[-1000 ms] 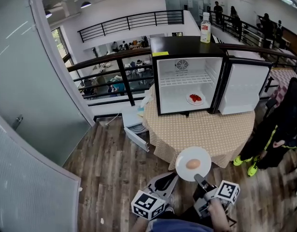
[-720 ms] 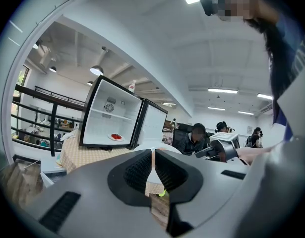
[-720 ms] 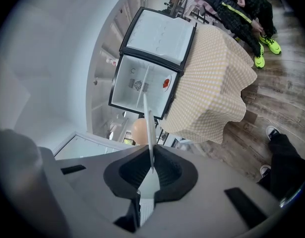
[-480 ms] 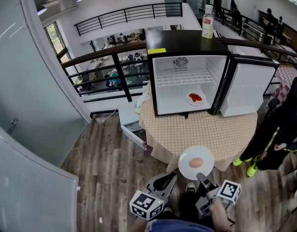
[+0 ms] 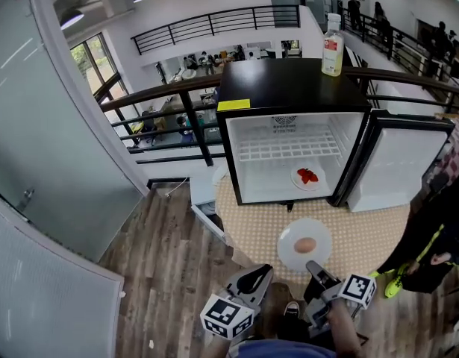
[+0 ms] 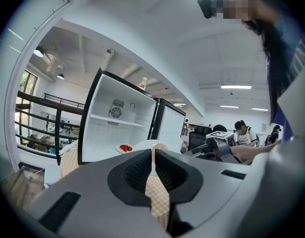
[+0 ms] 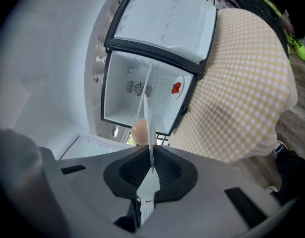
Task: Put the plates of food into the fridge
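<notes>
Cameras: one high on the head, one riding low on each hand-held gripper.

The head view looks steeply down from above and behind, taking in the left hand-held gripper (image 5: 260,274), the right hand-held gripper (image 5: 313,265), the round bench (image 5: 363,237) and the open fridge (image 5: 289,95) some way ahead. The left gripper view faces almost level along its jaws at the fridge front. The right gripper view is rolled onto its side, the egg plate (image 5: 289,253) edge-on close before its lens. All three share the fridge interior, the plate of red food (image 5: 298,179) and the checked bench cloth.
</notes>
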Demonstrator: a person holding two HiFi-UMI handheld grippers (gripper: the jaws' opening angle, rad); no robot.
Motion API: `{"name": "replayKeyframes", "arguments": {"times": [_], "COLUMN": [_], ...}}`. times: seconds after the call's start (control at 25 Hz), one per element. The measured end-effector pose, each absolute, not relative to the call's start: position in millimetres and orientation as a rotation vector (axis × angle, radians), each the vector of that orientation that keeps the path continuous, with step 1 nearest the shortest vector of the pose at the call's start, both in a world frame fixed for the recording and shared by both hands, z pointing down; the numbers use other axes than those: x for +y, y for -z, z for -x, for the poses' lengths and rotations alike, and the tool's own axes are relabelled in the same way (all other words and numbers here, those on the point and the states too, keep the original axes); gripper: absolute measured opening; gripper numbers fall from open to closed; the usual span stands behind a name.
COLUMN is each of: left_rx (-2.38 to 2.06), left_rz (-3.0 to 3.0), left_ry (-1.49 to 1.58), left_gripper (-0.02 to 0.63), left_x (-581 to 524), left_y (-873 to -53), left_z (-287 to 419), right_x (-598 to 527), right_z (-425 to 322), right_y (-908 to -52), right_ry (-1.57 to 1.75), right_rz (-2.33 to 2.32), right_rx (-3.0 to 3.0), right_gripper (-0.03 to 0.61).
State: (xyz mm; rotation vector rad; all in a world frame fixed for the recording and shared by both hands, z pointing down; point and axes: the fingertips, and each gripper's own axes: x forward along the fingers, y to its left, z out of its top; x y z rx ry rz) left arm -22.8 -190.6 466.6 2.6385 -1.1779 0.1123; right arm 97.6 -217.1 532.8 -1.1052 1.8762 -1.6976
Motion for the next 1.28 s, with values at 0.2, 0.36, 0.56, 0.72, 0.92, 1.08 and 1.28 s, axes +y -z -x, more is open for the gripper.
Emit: {"name": "replayKeyframes", "arguments": {"times": [0.2,0.36,0.56,0.72,0.92,1.08,1.28], "left_rx": [-1.243,-1.288,-1.308,-1.321,-1.308,-1.280,-1.240], "left_rz": [-2.632,-2.608,-2.589,-2.582,-2.593,-2.614,-2.662], "left_ry": [-0.141,-0.138,-0.168,-0.178,-0.211,-0.210,-0.206], "left_gripper": [0.017,0.017,0.017,0.017,0.017,0.017,0.017], "left_x": [-229.2,-247.3,-256.1,-264.6,-269.7,-286.0,-308.5], "left_y": [-467.1,-470.0,-475.3,-475.7,-475.7,-472.4,-461.4], "left_z": [-0.8,-12.6,-22.4,-22.8,-17.1,-5.7,11.7], "right_x": [-265.5,-292.1,-319.6,-338.7,-362.5,-386.1,-417.0], "right_z": [-118.4,-130.8,-139.8,-138.3,-127.7,-113.6,-94.0], "right_y": [-525.4,-522.2,-510.3,-503.5,-490.6,-478.1,-467.1], "right_ry": [1.700,1.713,1.693,1.685,1.654,1.612,1.582], "right_rz": [1.057,1.028,0.995,0.980,0.960,0.966,0.982], "right_rx": [1.923,1.933,1.952,1.955,1.974,1.986,1.964], "right_gripper": [0.026,0.026,0.026,0.026,0.026,0.026,0.026]}}
